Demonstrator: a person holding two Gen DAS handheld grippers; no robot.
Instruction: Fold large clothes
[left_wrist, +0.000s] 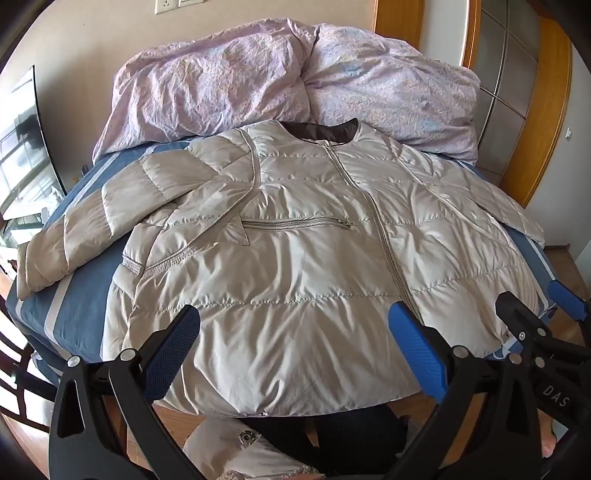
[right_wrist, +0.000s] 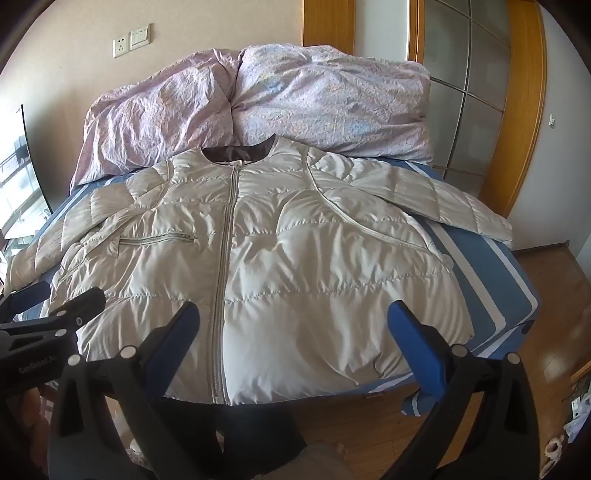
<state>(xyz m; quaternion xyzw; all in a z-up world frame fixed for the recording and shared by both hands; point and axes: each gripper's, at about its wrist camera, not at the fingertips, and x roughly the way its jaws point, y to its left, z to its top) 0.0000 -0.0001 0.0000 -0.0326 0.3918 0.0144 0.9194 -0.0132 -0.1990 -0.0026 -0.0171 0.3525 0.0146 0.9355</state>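
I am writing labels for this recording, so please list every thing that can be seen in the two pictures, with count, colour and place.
puffer jacket: one, pale beige, zipped, spread face up on the bed, sleeves out to both sides
duvet: one, crumpled, pinkish lilac, at the far end of the bed behind the jacket collar
bed sheet: one, blue with white and grey stripes, under the jacket
wall socket and switch: one of each, white, on the beige wall
sliding door: one, wooden frame with frosted panes, right of the bed
floor: wooden, brown, around the bed
left tool: one, black with blue pads, open, above the hem
right tool: one, same colours, open, above the hem
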